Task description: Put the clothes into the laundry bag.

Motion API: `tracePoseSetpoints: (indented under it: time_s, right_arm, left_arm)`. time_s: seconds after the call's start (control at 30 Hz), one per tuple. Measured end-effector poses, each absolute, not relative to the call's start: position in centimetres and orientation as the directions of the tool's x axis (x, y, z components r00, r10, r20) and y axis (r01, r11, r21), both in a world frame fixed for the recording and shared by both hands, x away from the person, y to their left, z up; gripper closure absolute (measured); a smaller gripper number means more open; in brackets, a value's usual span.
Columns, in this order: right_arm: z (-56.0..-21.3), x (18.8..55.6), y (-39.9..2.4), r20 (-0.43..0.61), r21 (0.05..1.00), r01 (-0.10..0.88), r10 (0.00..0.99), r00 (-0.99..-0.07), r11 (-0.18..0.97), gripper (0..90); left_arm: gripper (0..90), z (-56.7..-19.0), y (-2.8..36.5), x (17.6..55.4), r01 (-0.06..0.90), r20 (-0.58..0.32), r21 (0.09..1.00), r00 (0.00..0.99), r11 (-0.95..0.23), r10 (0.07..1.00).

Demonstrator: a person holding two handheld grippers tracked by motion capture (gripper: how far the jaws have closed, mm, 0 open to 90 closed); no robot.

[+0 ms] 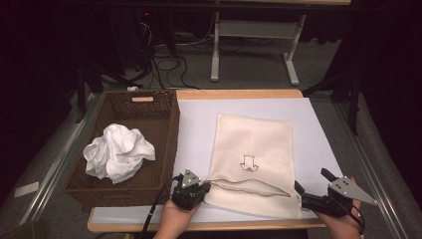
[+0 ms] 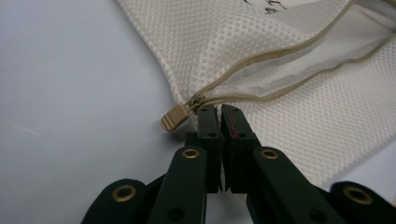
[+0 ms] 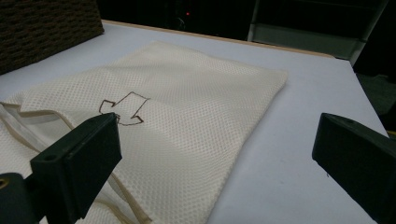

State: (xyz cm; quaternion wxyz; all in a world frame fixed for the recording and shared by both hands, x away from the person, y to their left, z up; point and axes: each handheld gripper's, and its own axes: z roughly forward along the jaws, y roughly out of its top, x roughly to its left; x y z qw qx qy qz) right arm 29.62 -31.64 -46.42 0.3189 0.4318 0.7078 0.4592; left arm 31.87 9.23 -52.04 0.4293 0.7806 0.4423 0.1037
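Black two-jaw left gripper (image 1: 205,185) with brass rivets, grey three-cornered plates, trailing black cable, matching right gripper (image 1: 297,190)

white-topped table (image 1: 199,119), wicker basket (image 1: 166,134) at left, cream mesh bag (image 1: 259,144) lying flat

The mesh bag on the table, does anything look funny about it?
The mesh bag lies flat, but its zipper gapes open near the front edge, with the left gripper shut right at the zipper pull. Nothing looks torn or spilled.
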Motion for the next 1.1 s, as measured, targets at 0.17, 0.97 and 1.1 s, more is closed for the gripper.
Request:
tracePoseSetpoints:
  time_s: [0.17,0.97,1.1]
  right_arm:
    - [-46.6,29.6,-31.5,-0.058,0.922,0.323,0.901,-0.429,0.213,2.4]
    - [-50.2,42.2,-30.3,0.026,0.758,0.623,0.945,-0.326,0.194,39.1]
    - [-50.5,44.6,-30.2,0.072,0.738,0.661,0.958,-0.278,0.136,46.0]
  left_arm:
    - [86.9,-52.2,9.0,32.2,0.585,-0.172,0.771,0.572,-0.252,0.802]
    - [30.0,-48.8,11.2,27.1,0.400,-0.151,0.890,0.709,-0.217,0.689]
    - [28.0,-48.9,11.0,27.1,0.371,-0.108,0.890,0.736,-0.264,0.669]
